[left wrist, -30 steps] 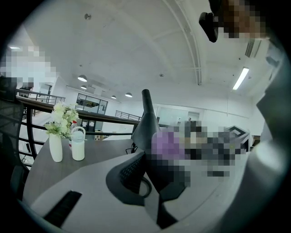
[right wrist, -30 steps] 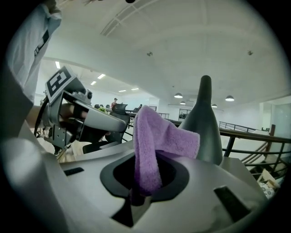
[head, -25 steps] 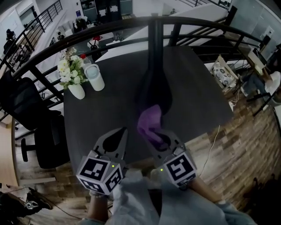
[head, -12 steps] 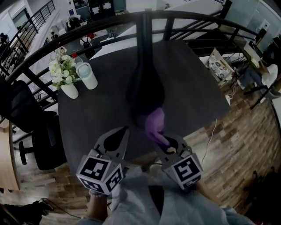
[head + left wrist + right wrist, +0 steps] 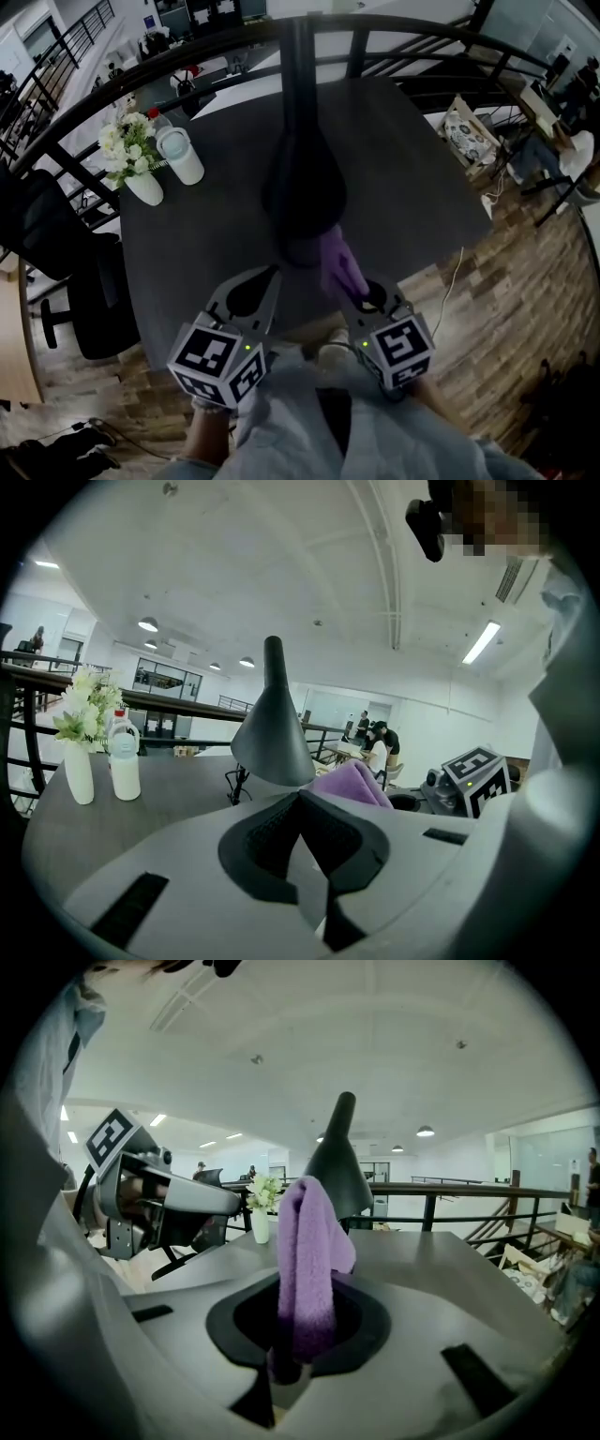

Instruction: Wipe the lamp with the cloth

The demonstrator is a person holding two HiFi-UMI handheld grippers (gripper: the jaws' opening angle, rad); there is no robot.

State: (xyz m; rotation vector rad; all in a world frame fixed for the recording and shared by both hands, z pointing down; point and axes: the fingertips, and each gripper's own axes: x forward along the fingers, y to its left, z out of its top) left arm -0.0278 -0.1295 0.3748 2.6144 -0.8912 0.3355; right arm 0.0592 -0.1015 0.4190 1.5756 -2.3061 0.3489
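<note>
Holds the left gripper (image 5: 270, 276) closed and empty over the near edge of the worktop (image 5: 412, 187). Presses the cloth (image 5: 336, 261), seemingly, against the near rim of the lamp (image 5: 302, 187) at centre. Clamps that cloth in the right gripper (image 5: 354, 291). Looks mid-wipe; next calls for sweeping round the shade.

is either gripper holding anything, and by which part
The right gripper is shut on the purple cloth, pinching its lower end; the rest stands up free above the jaws. The left gripper is shut and empty.
</note>
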